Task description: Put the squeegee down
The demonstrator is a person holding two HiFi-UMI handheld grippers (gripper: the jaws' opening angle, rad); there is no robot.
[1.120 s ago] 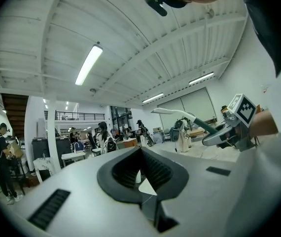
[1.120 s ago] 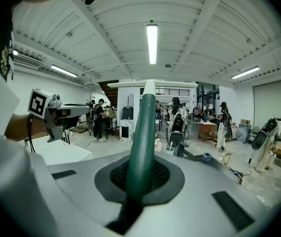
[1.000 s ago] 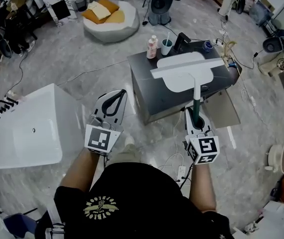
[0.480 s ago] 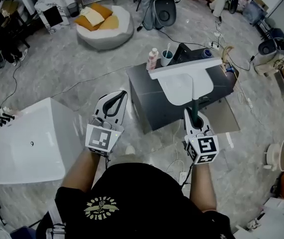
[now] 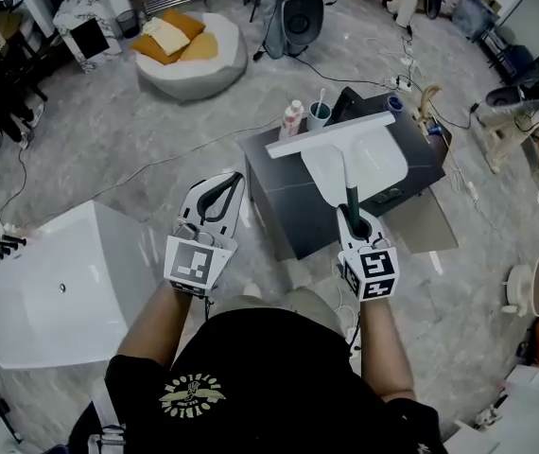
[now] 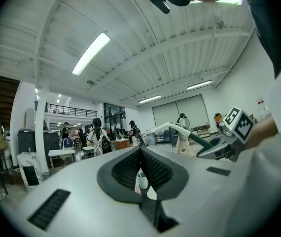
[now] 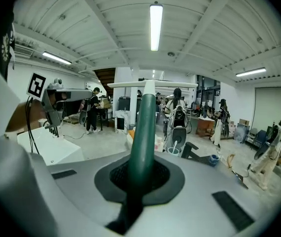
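Two grippers are clamped tight. Our right gripper [image 5: 349,218] pinches the green handle of the squeegee [image 5: 331,136] and carries its white blade over the dark surface [image 5: 425,164], likely to lay it there. Our left gripper [image 5: 222,185], empty, hangs left of that surface.

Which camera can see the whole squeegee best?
The head view. It looks down on the whole squeegee: long blade, white head and green handle in the right gripper. The right gripper view shows mostly the handle close up, blade beyond. The left gripper view shows it small, to the side.
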